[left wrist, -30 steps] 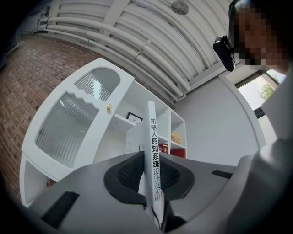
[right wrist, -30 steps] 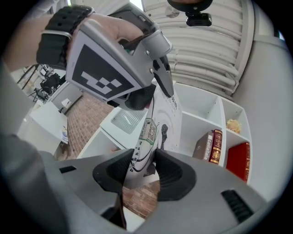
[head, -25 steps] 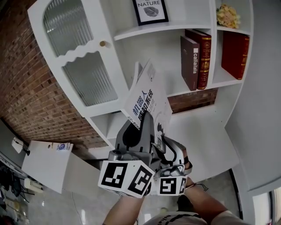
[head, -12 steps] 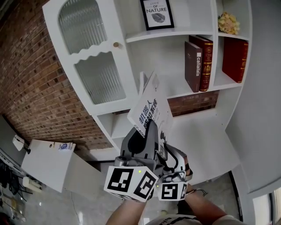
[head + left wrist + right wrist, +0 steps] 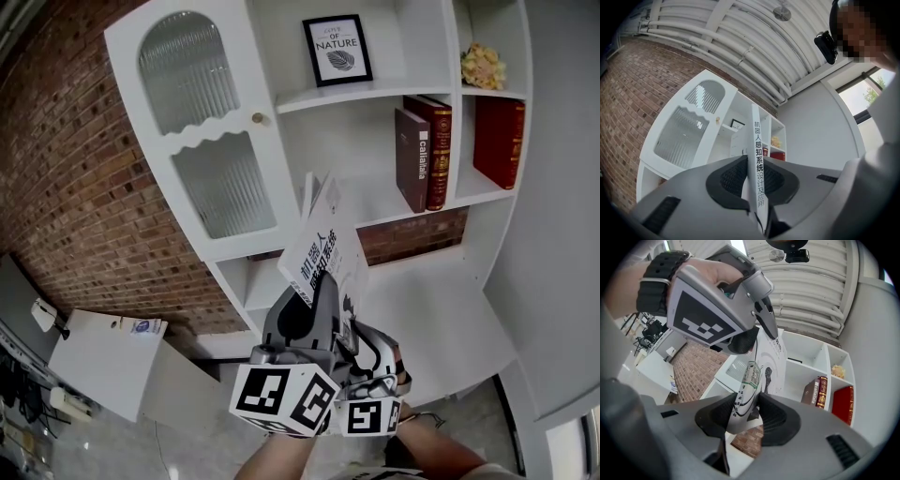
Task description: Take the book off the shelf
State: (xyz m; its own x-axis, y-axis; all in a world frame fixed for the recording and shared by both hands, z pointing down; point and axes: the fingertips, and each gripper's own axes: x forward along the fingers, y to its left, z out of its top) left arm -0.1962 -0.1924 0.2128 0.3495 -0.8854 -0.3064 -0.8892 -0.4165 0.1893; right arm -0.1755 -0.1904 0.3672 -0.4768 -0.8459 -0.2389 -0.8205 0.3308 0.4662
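Note:
A white book (image 5: 322,246) with black Chinese print is held up, tilted, in front of the white shelf unit (image 5: 375,94), clear of its boards. My left gripper (image 5: 317,292) is shut on its lower edge; in the left gripper view the spine (image 5: 758,159) stands upright between the pads of the left gripper (image 5: 757,176). My right gripper (image 5: 364,330) sits just right of it and lower. In the right gripper view the right gripper (image 5: 747,411) clamps the bent lower corner of the book (image 5: 749,376), with the left gripper (image 5: 723,305) above it.
A brown book (image 5: 412,159), a dark red one (image 5: 438,150) and a red one (image 5: 497,141) stand on the shelves. A framed print (image 5: 337,49) and flowers (image 5: 483,66) sit higher up. Glass cabinet door (image 5: 211,169) at left, brick wall (image 5: 75,216), white counter (image 5: 431,309) below.
Both grippers stay clamped on the book. The book and grippers sit a little lower and to the right in view, and more of the cabinet's top shows.

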